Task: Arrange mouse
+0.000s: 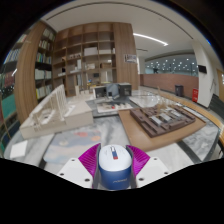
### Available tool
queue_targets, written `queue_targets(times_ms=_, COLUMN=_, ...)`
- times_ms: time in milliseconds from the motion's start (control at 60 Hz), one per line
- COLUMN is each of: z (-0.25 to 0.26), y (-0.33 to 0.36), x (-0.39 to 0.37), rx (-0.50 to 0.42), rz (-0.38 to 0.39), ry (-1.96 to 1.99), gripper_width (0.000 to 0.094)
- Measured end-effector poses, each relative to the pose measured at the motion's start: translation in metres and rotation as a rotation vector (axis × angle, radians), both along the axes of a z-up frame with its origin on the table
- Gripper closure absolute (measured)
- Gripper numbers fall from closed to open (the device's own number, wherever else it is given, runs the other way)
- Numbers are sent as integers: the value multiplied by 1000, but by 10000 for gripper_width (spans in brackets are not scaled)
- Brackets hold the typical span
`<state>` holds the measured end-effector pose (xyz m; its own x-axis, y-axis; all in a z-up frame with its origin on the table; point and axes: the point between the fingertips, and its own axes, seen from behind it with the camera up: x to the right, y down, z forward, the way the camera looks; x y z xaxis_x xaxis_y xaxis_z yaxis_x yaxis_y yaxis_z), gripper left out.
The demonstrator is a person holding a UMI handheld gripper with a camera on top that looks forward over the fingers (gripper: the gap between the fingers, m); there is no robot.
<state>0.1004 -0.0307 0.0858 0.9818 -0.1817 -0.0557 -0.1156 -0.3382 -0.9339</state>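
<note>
Tall wooden bookshelves [85, 55] line the far wall of a large room, their compartments filled with books and boxes, and long strip lights [150, 39] run across the ceiling above. Nearer in, a wide table with a pale marbled top [205, 140] carries several architectural models. To the left stands a light-coloured cardboard model on a flat base [55, 110], stretching away toward the shelves. To the right sits a dark brown wooden model on a tan board [165, 120], made of low walls and grids. Between the two, farther back, lies a smaller grey model [112, 96] with dark parts. Printed sheets with coloured patterns [68, 145] lie flat on the table on the near left, just ahead of the fingers.

At the near edge of the scene the gripper [114, 163] holds a small computer mouse with a white top, a red scroll wheel and a blue lower body [114, 160]. The mouse sits directly between the two magenta pads [89, 157], which press against its left and right sides, so the claw is clamped on it. Its nose points away toward the models, and the mouse appears lifted above the tabletop, though its underside is hidden.
</note>
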Motion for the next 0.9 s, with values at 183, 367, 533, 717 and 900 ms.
queue_targets(times_ms=183, z=14, y=98, x=-110, rx=38, rz=102, ry=91, gripper_width=520)
queue_targets(times_ms=367, z=-49, y=162, x=-163, rx=-62, rz=122, ry=42, gripper_width=519)
queue_targets(times_ms=533, z=-82, y=171, x=-171, rx=-157, rz=123, ry=23, gripper_width=521)
queue_targets(times_ms=717, z=-97, y=168, x=-177, rx=-261, rz=180, ry=5, gripper_width=348)
queue_targets(times_ms=900, z=-68, y=122, x=-176, rx=-271, rz=189, ry=48, gripper_width=136)
